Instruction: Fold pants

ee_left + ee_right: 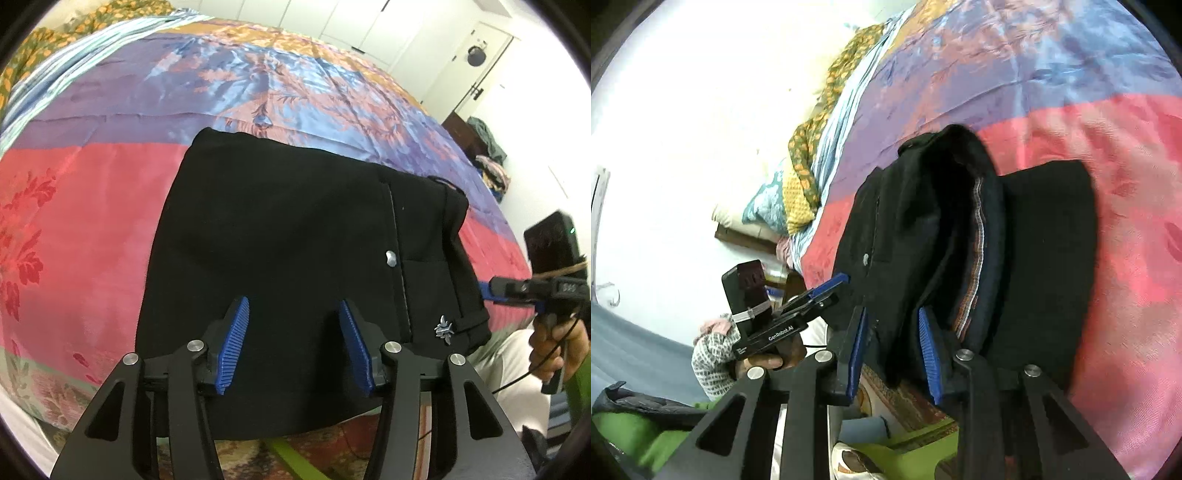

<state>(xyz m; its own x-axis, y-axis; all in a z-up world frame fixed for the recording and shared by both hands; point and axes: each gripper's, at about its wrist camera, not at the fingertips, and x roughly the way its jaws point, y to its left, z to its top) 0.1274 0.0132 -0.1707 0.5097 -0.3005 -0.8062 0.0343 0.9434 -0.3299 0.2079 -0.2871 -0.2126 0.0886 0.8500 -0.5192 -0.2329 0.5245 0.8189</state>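
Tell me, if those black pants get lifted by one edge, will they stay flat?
Probably not. The pants look soft; in the right wrist view the waistband already sags and gapes. The shiny bedspread might let them slide. The metal button adds little weight.

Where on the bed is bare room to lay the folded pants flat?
Bare bedspread lies left of the pants, and more beyond them toward the pillows. The near edge is crowded: both tongs, left and right, work there.

Each hand-held gripper is black with ribbed blue pads, silver screws; at nine o'clock, a grey knit sleeve.
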